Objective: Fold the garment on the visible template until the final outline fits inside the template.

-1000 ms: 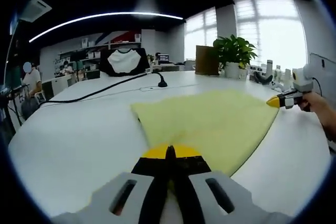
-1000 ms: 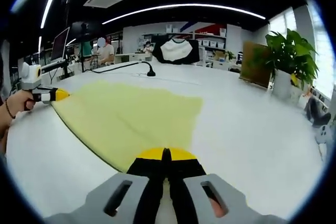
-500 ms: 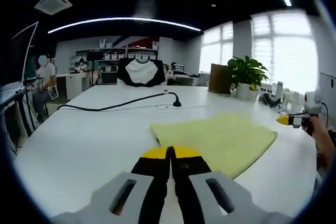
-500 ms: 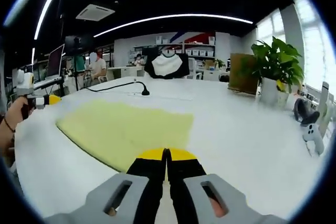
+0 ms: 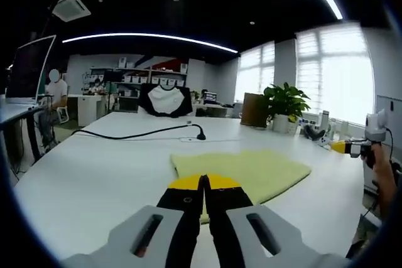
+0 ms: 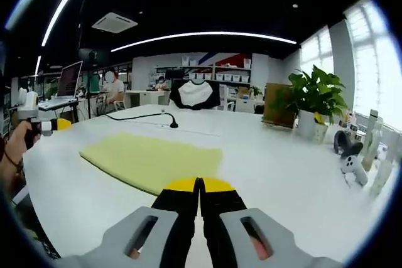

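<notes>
- The white table (image 5: pixel 81 180) takes up most of the lower half of both views; I can make out no printed template outline on its surface, so whether the cloth lies within one cannot be told.
- The yellow garment (image 5: pixel 245 169) lies flat on the table, just ahead of both tools. In the left gripper view its near edge sits right behind the jaw tips; in the right gripper view it spreads out to the left of centre (image 6: pixel 151 160).
- It reads as one smooth, roughly rectangular panel with a folded look along its near edge. My judgement is that at least one fold is done and the piece is laid down, but whether more folds are needed depends on a template I cannot see.
- The left gripper (image 5: pixel 204 183) has its jaws pressed together with nothing visibly between them; the cloth appears to lie behind the tips, not in them.
- The right gripper (image 6: pixel 198 186) is likewise closed tight and appears empty.
- A black cable (image 5: pixel 135 134) runs across the table beyond the garment, clear of it.
- A potted plant (image 6: pixel 312 101) stands at the far right of the table, well apart from the cloth.
</notes>
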Demonstrator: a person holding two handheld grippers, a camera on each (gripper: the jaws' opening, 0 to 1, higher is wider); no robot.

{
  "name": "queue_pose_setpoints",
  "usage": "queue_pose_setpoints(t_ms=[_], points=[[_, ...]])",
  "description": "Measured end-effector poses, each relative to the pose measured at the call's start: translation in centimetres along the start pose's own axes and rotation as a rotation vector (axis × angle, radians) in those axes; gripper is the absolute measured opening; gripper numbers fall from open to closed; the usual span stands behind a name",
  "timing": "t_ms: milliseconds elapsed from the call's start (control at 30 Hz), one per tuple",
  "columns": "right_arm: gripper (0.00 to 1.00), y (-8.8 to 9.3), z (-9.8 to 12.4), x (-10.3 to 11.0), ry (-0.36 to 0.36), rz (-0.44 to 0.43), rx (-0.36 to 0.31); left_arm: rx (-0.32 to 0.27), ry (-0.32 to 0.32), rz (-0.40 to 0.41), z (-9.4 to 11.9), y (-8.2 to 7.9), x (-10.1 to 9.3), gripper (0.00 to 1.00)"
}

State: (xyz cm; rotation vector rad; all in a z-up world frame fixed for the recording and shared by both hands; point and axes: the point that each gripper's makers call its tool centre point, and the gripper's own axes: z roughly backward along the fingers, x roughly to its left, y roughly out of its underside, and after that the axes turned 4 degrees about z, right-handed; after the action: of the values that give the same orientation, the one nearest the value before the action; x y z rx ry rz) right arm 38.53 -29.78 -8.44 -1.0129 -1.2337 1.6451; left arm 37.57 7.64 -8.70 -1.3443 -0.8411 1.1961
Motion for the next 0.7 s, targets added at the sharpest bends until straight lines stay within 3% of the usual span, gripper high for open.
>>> queue_pose_setpoints(t_ms=[267,400,500,567,700], points=[[0.0,0.5,3.2,0.3,0.07,-0.043,-0.04,-0.032,-0.041,0.022,4.5,0.0,-0.1,0.06],[0.0,-0.3,4.1,0.6,0.083,0.0,-0.048,-0.078,-0.052,-0.021,6.4,-1.6,-0.8,0.14],[0.02,-1.0,5.4,0.7,0.068,-0.032,-0.08,-0.104,-0.074,-0.05,7.9,-2.5,-0.9,0.2],[0.05,-1.2,6.2,0.9,0.061,-0.042,-0.09,-0.107,-0.098,-0.069,8.9,-3.0,-0.8,0.28],[0.22,-3.1,7.3,0.4,0.104,-0.013,-0.142,-0.154,-0.132,-0.11,10.3,-5.1,-0.8,0.58]])
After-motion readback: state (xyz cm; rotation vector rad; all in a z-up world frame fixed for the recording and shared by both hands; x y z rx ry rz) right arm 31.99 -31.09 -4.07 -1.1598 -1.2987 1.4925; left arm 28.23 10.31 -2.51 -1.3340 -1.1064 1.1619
